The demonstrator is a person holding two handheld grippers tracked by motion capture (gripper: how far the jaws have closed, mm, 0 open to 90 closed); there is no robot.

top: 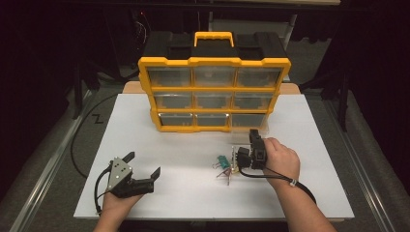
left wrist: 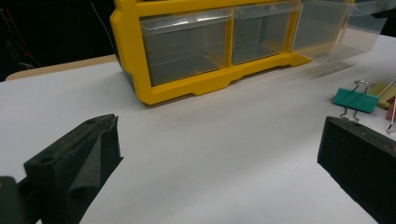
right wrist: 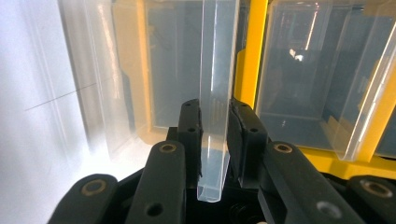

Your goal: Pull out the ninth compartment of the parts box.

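You are gripping the clear drawer (right wrist: pixel 215 93) by its wall, just in front of the bottom right slot of the yellow organizer (top: pixel 213 92), with your right tongs (right wrist: pixel 215 140) nearly closed on the plastic. Three binder clips (top: pixel 223 166) are lying just left of it. Open white tabletop (top: pixel 193 188) is stretching toward you and to the left. Your left tongs (top: pixel 143 164) are resting there wide apart, gripping nothing. The organizer is showing nine compartments.
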